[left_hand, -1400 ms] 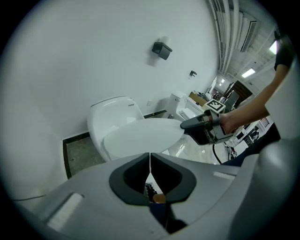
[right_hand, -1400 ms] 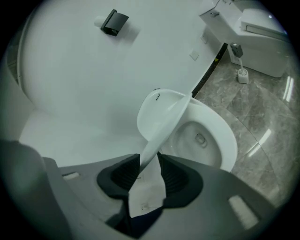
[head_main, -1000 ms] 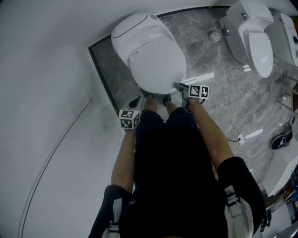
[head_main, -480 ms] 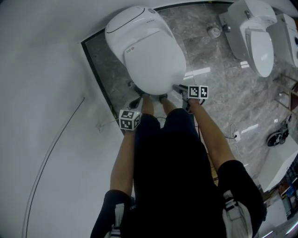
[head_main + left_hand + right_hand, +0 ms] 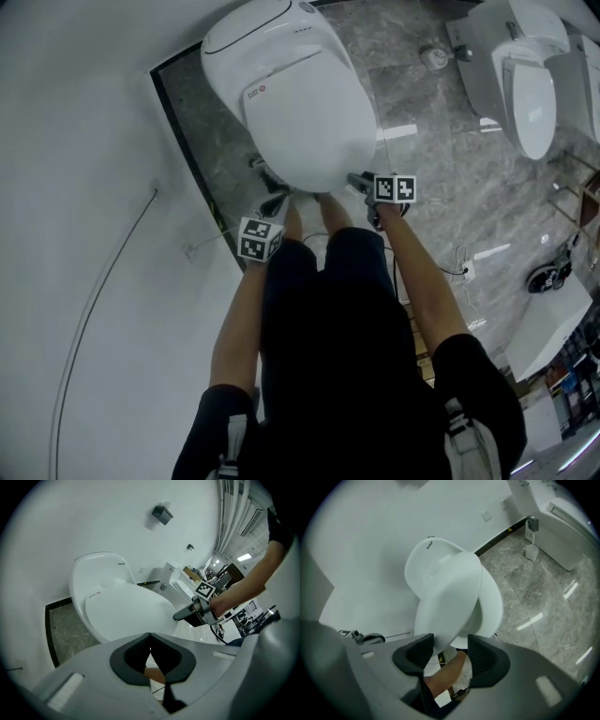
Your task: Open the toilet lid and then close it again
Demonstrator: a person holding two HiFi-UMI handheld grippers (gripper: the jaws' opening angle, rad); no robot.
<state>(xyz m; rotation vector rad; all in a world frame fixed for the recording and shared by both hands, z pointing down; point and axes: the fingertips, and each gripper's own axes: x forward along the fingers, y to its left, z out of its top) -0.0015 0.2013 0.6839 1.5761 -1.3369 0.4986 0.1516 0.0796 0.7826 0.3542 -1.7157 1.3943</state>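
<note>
The white toilet has its lid lying low over the bowl; I cannot tell if it rests fully down. My right gripper is at the lid's front right edge. In the right gripper view the lid's front rim sits between the jaws, which have just been opening and no longer clamp it. My left gripper hangs at the bowl's front left, apart from the lid. Its jaws are shut with nothing between them. The right gripper also shows in the left gripper view.
A second toilet stands at the right on the grey marble floor. A small round fitting lies between the two. A thin cable runs over the white floor at the left. The person's legs are directly below the grippers.
The toilet has shifted up and left in the head view and looks larger. Both grippers have kept their places at the toilet's front, the right one still at the lid's edge.
</note>
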